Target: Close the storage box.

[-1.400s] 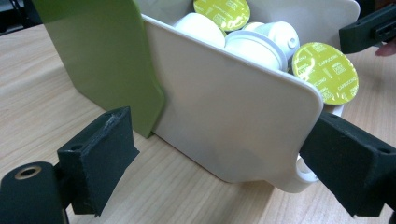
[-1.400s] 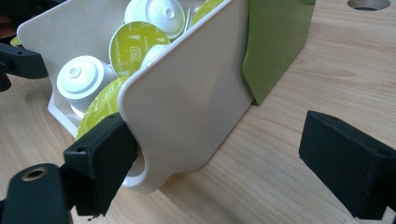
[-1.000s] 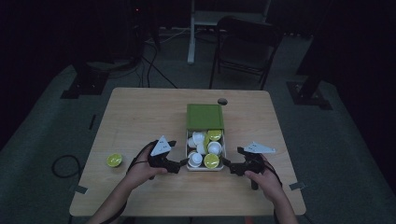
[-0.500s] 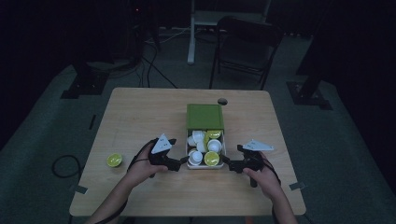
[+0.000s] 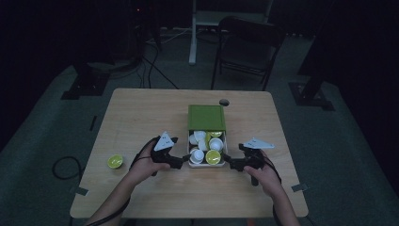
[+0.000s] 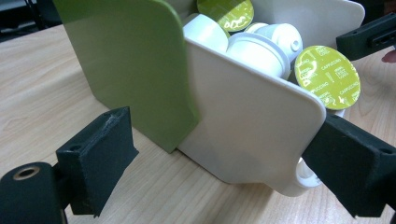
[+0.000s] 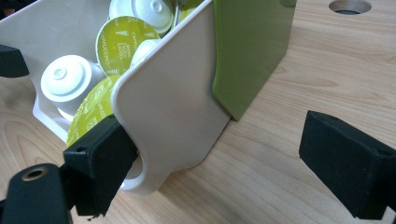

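A green box stands mid-table with its white drawer pulled out toward me, full of white and lime-lidded coffee capsules. My left gripper is at the drawer's front left corner and my right gripper at its front right corner. In the left gripper view the drawer's side wall and the green casing sit between open jaws of the left gripper; one pad rests by the front handle. The right gripper likewise straddles the drawer corner, open.
One loose lime capsule lies near the table's left edge. A round cable hole sits behind the box. A dark chair and stands with cables are on the floor beyond the table.
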The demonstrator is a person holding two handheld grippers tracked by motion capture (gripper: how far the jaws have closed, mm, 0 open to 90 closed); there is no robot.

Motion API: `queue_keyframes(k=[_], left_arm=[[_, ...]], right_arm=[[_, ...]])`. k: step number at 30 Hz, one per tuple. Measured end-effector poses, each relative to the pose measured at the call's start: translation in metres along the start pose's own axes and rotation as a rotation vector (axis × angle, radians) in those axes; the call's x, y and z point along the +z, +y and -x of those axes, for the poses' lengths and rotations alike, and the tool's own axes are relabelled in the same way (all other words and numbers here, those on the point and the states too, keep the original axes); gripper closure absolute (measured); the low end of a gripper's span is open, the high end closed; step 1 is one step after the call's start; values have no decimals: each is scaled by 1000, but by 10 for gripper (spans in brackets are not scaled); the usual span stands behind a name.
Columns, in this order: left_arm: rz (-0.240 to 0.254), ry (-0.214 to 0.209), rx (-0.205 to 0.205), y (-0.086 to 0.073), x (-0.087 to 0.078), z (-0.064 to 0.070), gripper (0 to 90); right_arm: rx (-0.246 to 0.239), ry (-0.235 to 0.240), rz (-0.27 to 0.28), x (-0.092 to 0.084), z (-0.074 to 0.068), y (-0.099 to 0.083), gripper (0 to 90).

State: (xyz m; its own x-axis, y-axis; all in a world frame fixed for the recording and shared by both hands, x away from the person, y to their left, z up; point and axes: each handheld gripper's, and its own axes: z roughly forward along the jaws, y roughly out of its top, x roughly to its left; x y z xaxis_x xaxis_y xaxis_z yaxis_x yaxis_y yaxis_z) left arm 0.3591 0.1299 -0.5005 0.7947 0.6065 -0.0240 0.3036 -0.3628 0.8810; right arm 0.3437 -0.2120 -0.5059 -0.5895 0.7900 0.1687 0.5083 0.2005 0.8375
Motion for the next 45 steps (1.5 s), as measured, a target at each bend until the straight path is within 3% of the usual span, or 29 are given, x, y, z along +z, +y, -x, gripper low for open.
queue_keyframes(k=[21, 45], left_arm=[[14, 28, -39, 5, 6, -14, 106], [9, 54, -42, 11, 15, -24, 105]], right_arm=[[14, -15, -6, 15, 6, 10, 106], [52, -51, -3, 29, 14, 17, 106]])
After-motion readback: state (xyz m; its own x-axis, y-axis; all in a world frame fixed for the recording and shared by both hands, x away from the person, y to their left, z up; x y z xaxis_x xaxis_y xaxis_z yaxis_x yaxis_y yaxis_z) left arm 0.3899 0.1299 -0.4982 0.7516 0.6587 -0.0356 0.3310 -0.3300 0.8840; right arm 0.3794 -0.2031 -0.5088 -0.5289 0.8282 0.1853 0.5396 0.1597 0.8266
